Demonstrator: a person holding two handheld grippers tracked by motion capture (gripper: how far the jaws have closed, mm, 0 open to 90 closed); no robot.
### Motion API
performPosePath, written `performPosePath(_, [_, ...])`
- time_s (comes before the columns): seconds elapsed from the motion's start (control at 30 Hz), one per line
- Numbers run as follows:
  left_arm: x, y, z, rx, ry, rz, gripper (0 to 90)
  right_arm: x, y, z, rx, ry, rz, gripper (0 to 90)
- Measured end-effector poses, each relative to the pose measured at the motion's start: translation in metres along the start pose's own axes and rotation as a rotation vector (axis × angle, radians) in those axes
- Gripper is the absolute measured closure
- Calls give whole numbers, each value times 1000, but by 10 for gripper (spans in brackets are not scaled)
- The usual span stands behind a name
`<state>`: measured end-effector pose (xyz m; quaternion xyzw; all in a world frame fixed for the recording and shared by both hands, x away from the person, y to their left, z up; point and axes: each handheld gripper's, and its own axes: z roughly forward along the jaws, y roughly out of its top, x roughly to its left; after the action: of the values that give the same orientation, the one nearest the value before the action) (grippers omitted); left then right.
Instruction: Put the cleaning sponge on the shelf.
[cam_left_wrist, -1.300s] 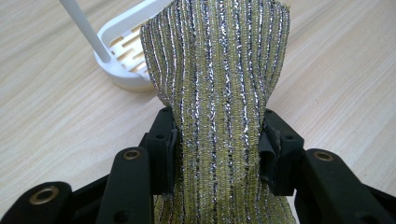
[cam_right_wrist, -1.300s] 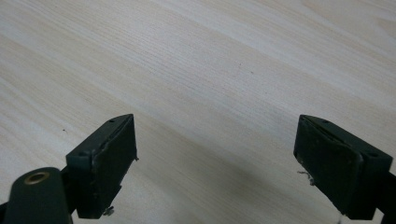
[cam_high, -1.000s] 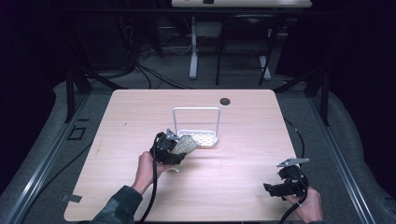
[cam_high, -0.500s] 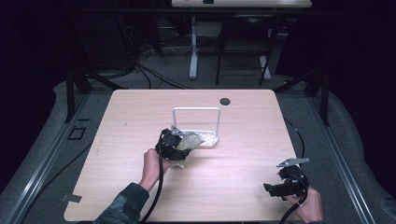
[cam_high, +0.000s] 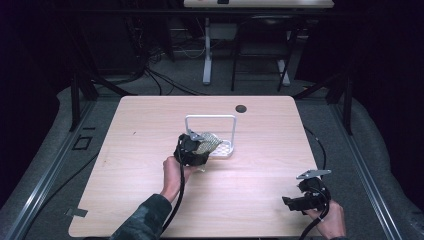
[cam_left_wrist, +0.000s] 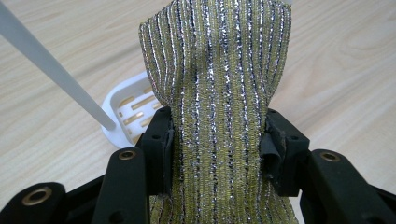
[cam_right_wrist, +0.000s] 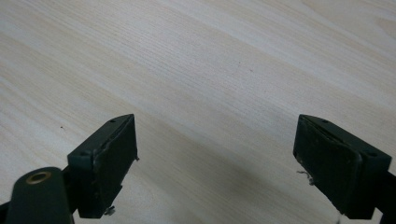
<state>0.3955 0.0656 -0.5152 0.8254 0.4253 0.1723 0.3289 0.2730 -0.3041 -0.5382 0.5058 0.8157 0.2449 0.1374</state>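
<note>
While left tool (cam_left_wrist: 217, 140) pinches ribbed glittery cloth (cam_left_wrist: 217, 70), right tool (cam_right_wrist: 217, 158) gapes.

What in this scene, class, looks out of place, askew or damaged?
Little stands out. The glittery yellow-green scouring cloth is pinched to a waist in the left gripper beside the white rack. The right gripper, open over bare table, has frayed, worn pads.

Left gripper (cam_left_wrist: 217, 144) fingers (cam_left_wrist: 159, 140) pinch glittery striped cloth (cam_left_wrist: 217, 84); white slotted tray (cam_left_wrist: 128, 109) behind, on table (cam_left_wrist: 345, 60).
</note>
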Motion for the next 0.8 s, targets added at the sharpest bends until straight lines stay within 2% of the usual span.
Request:
performPosePath(0.07, [0, 4, 5, 0, 3, -21, 505, 0, 0, 0, 4, 2, 0, 132])
performPosePath(0.23, [-6, 12, 15, -5, 20, -21, 495, 0, 0, 0, 3, 1, -3, 134])
performPosePath(0.43, [-14, 13, 30, -16, 44, -47, 498, 1, 0, 0, 3, 6, -8, 134])
performPosePath(0.5, [-16, 12, 37, -3, 56, -35, 497, 1, 0, 0, 3, 2, -11, 134])
performPosePath(0.6, [-13, 13, 42, -12, 72, -58, 497, 1, 0, 0, 1, 4, -8, 134])
performPosePath(0.8, [-10, 13, 50, -3, 94, -71, 491, 2, 1, 0, 9, 11, -10, 135])
